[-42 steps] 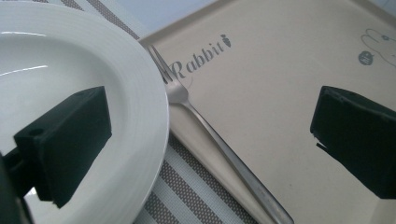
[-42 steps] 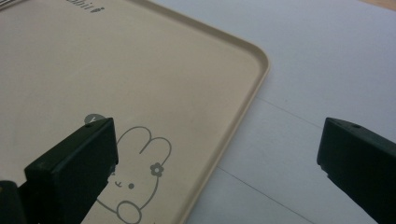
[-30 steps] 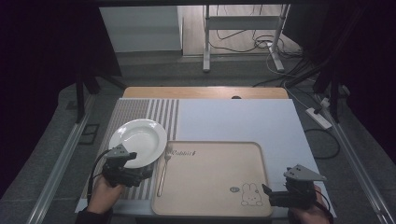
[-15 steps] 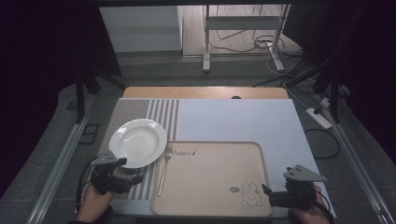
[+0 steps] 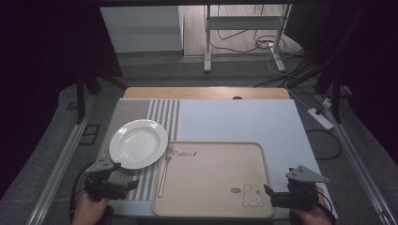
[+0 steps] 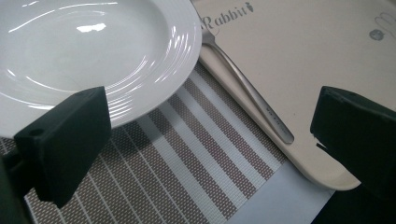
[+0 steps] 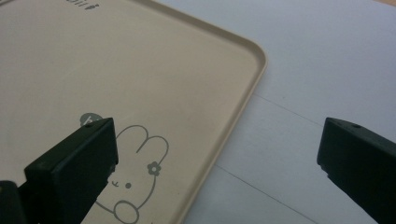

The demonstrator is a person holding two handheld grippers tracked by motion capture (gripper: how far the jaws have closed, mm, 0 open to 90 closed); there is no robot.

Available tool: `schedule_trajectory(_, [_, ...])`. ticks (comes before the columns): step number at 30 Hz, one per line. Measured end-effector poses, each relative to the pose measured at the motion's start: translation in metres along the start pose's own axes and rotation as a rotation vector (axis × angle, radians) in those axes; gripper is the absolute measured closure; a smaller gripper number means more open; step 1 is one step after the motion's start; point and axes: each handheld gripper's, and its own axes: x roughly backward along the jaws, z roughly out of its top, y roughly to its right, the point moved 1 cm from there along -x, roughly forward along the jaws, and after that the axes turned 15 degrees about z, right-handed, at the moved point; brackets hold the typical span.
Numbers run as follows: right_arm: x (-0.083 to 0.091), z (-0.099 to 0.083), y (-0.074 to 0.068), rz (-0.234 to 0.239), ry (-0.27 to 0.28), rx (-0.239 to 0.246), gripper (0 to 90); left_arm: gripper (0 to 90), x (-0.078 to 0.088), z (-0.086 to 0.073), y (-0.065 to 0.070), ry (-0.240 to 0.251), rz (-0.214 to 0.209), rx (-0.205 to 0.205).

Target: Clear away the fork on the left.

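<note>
Left gripper (image 5: 123, 183): jaws wide apart, holding nothing, near the white plate (image 5: 138, 143) on the striped mat (image 5: 136, 112) at the desk's left. Right gripper (image 5: 274, 196): jaws wide apart, empty, at the beige tray (image 5: 213, 206)'s right edge. Fork (image 5: 164, 171) lies on the tray's left rim. Judgement: nothing gripped; all handling remains.

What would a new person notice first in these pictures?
Probably the white plate, bright on the striped mat at the table's left. Next, the beige tray with a rabbit drawing in its near right corner, and a fork lying along its left edge. Both grippers wait open at the near edge: the left gripper by the plate, the right gripper by the rabbit.
</note>
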Motion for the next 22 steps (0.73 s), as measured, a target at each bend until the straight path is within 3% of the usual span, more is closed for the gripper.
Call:
schedule_trajectory(13, [-0.0001, 0.0001, 0.0003, 0.001, -0.003, -0.002, 0.0, 0.0, 0.0055, -0.0044, 0.0023, -0.026, 0.061, -0.043])
schedule_trajectory(22, [-0.0012, 0.0003, -0.0004, -0.001, -0.012, 0.002, 0.0, 0.0, 0.0061, -0.0058, -0.0013, -0.035, 0.041, -0.014])
